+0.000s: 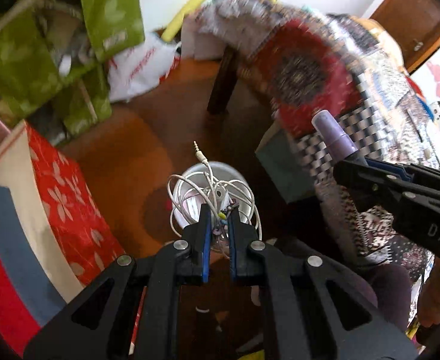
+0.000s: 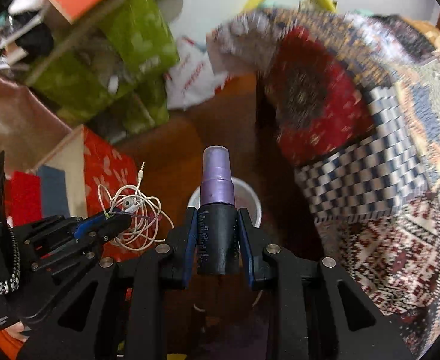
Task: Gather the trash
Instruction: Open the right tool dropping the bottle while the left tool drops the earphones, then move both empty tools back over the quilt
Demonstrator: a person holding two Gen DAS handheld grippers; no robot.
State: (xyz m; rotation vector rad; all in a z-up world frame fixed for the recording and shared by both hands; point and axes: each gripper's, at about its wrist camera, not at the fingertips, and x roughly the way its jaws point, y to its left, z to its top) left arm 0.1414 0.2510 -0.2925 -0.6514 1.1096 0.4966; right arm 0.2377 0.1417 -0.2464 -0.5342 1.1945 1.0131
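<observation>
My left gripper (image 1: pixel 220 213) is shut on a tangled white earphone cable (image 1: pixel 211 192) and holds it right above a white bin (image 1: pixel 190 198) on the brown floor. My right gripper (image 2: pixel 217 213) is shut on a black spray bottle with a purple cap (image 2: pixel 217 210) and holds it above the same white bin (image 2: pixel 250 198). The right gripper (image 1: pixel 358 159) and its bottle (image 1: pixel 334 135) show at the right of the left wrist view. The left gripper (image 2: pixel 115 214) with the cable (image 2: pixel 136 210) shows at the left of the right wrist view.
A patterned blanket (image 1: pixel 340 90) drapes over furniture on the right. Red flowered boxes (image 1: pixel 67 204) stand at the left, green boxes (image 1: pixel 40 45) and a white plastic bag (image 1: pixel 139 66) behind them. A dark furniture leg (image 1: pixel 223 84) stands on the floor.
</observation>
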